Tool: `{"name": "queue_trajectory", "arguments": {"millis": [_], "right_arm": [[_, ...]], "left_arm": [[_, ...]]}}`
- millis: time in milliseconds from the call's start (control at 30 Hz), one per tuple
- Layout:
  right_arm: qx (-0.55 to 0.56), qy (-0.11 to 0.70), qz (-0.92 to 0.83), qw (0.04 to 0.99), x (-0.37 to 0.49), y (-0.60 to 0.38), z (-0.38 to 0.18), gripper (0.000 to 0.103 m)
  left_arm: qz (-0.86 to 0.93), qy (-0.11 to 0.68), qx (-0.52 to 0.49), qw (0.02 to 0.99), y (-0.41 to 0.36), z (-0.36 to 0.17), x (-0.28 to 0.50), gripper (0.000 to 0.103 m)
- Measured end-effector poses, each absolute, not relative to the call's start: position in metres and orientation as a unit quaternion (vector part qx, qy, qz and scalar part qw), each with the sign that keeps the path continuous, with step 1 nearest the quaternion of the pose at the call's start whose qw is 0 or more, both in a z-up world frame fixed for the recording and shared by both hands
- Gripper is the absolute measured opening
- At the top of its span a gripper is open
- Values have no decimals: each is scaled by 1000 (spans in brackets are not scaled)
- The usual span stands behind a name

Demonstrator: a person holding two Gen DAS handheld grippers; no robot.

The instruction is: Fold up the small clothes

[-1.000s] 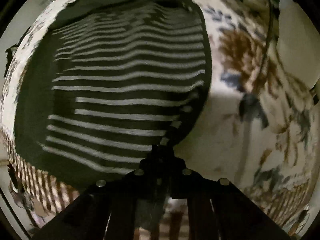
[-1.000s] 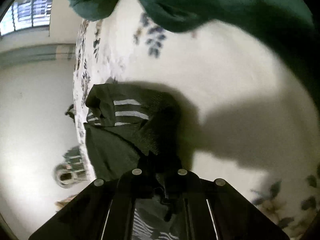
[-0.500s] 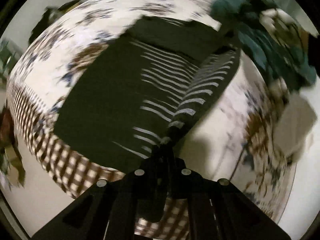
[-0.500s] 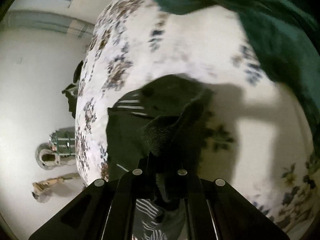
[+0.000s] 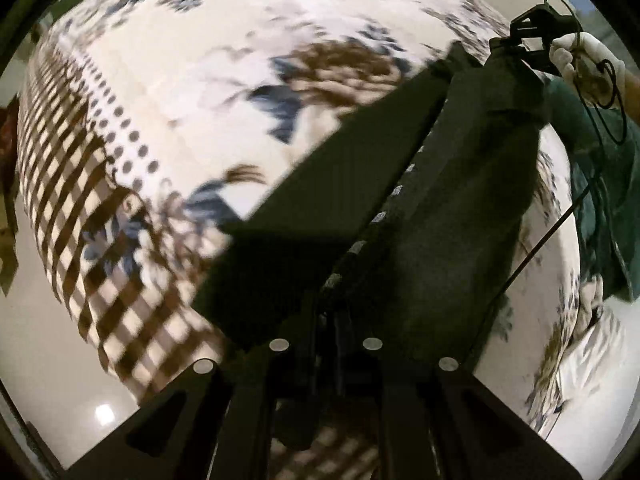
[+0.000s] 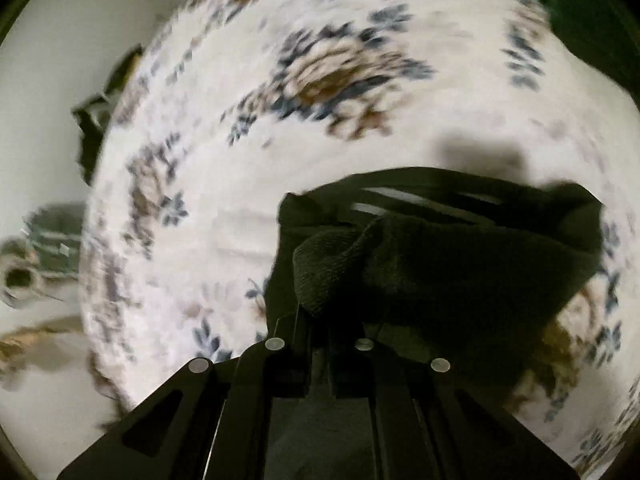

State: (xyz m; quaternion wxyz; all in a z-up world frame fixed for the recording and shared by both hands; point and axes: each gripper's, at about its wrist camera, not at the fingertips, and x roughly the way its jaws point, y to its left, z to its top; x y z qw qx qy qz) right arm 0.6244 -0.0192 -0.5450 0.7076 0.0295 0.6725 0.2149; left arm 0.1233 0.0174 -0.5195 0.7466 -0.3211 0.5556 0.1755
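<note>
Garment: a small dark knitted garment with thin white stripes (image 5: 448, 208), lifted above the bed and stretched between the two grippers; in the left wrist view it runs as a long dark band from the lower centre to the upper right, a few white stripe ends showing along its middle fold.
Garment, right wrist view: the same dark knit (image 6: 440, 264) bunches in front of the fingers, white stripes visible on the layer behind.
Left gripper (image 5: 326, 320): black fingers clenched on the near end of the garment.
Right gripper (image 6: 320, 332): black fingers closed on a fold of the knit; in the left wrist view it (image 5: 516, 46) pinches the far corner.
Right hand (image 5: 588, 64): in a white glove, holding that gripper, a thin black cable looping beside it.
Bed cover (image 5: 208, 80): white fabric with blue and brown flowers, brown checks along its edge, under the garment.
Green cloth (image 6: 588, 12): dark green, lying at the far right of the bed.
</note>
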Motion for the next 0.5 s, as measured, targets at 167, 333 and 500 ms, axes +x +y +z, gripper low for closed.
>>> {"name": "queue_trajectory", "arguments": {"millis": [167, 333, 500], "right_arm": [[-8, 681, 200, 704, 625, 37, -573, 5], [-27, 709, 173, 683, 629, 59, -604, 10], [34, 705, 218, 674, 616, 43, -583, 73]], "left_arm": [[174, 561, -353, 729, 46, -538, 116, 5], [162, 590, -397, 684, 69, -562, 106, 15], [166, 584, -432, 667, 103, -555, 74, 46]]}}
